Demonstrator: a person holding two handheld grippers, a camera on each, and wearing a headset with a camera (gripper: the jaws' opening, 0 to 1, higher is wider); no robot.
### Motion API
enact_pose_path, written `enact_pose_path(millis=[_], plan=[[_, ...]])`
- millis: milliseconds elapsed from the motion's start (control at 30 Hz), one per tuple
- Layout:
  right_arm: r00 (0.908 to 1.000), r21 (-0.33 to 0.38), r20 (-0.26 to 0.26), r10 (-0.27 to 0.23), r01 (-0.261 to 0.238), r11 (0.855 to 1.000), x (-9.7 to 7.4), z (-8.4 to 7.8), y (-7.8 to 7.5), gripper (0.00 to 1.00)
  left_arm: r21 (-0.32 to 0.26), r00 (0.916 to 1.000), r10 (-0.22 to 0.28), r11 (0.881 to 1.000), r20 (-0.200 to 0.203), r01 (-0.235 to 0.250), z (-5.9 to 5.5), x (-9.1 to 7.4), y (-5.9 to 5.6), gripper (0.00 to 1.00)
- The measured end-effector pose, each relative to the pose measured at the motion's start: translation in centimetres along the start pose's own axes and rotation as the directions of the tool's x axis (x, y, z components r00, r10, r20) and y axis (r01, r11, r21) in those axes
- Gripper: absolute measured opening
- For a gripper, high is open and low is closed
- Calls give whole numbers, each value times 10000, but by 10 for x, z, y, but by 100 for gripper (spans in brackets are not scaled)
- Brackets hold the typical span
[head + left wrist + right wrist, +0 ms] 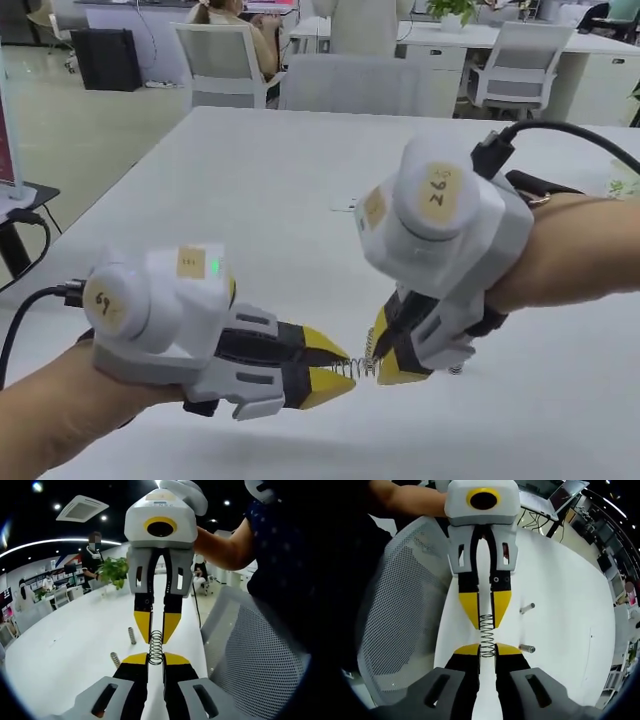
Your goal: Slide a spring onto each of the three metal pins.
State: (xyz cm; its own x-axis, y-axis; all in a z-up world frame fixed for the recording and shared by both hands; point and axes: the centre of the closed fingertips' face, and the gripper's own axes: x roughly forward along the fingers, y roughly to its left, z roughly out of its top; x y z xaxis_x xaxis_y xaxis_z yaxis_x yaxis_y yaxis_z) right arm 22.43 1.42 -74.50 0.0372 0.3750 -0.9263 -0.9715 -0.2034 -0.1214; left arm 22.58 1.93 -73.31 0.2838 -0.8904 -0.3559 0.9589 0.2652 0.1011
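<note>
Pinching one end of the spring (361, 366), the left gripper (335, 368) is lying low at the near left, its jaws clenched on the coils. The right gripper (385, 362) is meeting it tip to tip from the right and clamping the other end, so the spring is spanning the gap just above the white table (250, 200), probably to keep it straight for threading. Just beyond, two metal pins (526, 608) are waiting on the table; whether they are already carrying springs, I cannot tell
</note>
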Motion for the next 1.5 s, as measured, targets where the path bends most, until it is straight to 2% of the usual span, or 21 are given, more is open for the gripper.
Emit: enact_pose_path(millis=[667, 967, 1500], plan=[[9996, -220, -277, -60, 54, 9997, -5, 5, 3, 8, -69, 9999, -119, 9999, -109, 119, -5, 2, -2, 2], [9997, -187, -66, -222, 221, 9996, -14, 12, 0, 8, -41, 10000, 0, 10000, -37, 0, -4, 1, 1, 2], [9994, -402, 145, -308, 314, 9987, -19, 26, -1, 8, -44, 9999, 150, 9999, 48, -150, -4, -3, 2, 2]])
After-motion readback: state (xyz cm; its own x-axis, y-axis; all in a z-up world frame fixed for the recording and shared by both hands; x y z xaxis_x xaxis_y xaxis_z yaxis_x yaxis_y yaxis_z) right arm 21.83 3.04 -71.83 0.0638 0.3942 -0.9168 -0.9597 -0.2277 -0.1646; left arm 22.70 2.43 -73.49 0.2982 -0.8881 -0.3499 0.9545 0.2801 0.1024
